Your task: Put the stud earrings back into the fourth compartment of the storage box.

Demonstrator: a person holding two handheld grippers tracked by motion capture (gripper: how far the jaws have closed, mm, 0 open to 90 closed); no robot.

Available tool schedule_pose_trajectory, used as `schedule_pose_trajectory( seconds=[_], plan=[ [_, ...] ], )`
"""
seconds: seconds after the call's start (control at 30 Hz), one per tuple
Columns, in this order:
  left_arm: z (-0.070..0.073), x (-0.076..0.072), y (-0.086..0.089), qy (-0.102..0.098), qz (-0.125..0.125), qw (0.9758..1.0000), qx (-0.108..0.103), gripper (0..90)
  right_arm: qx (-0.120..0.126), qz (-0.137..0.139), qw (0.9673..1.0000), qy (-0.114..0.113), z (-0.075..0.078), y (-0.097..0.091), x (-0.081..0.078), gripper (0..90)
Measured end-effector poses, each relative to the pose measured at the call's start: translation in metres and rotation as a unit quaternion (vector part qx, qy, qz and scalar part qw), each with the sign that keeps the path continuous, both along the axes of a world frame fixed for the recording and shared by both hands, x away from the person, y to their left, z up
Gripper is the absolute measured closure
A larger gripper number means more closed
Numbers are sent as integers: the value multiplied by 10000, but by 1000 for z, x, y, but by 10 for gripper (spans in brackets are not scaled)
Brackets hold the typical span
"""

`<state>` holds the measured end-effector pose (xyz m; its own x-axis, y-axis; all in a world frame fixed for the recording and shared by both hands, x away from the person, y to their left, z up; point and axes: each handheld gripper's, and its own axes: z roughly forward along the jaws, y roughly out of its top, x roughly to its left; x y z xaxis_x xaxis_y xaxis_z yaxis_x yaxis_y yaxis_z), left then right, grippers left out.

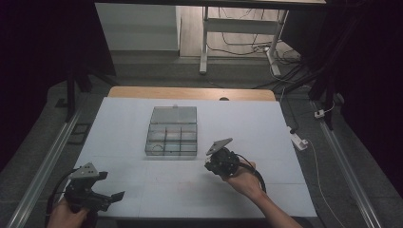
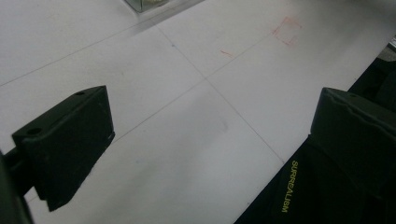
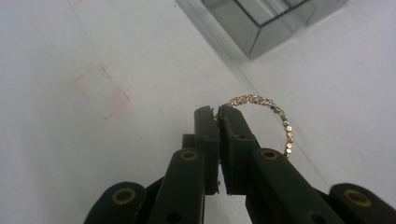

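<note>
1. Gold chain (image 3: 273,109), thin and beaded, pinched at 1 end between the tips of the right gripper (image 3: 217,114); the rest loops out to the side and hangs free, just in front of the near corner of the clear box (image 3: 261,25).
2. Right gripper clenched tight on the chain, held above the white table (image 1: 266,123), close to the box's near right corner (image 1: 196,154).
3. Left gripper (image 2: 205,140) wide open, grasping nothing, far from the box at the table's near left corner (image 1: 95,190).
4. Could slip out: only a tiny bit of chain sits in the tips, so a shake or a quick swing may drop it.
5. Could snag: the hanging loop may catch on the box's rim or on 1 of its thin inner walls, and land in the wrong little space.
6. Could bump: coming in too low may push the light box across the table.
7. Plenty of bare table on each side of the box and in front of it; table edges well away from the box.
8. Best room for moving looks to be up and over the box's near wall.
</note>
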<state>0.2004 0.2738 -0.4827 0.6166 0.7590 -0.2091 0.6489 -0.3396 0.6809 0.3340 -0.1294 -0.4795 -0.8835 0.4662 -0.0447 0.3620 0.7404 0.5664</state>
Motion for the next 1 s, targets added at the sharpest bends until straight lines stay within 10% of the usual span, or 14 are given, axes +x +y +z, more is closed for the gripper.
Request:
schedule_pose_trajectory(
  seconds=[1.0],
  plan=[
    [0, 1, 0, 51, 27, 10000, -7, 0, 617, 392, 9971, -214, 29, 24, -1, 874]
  ],
)
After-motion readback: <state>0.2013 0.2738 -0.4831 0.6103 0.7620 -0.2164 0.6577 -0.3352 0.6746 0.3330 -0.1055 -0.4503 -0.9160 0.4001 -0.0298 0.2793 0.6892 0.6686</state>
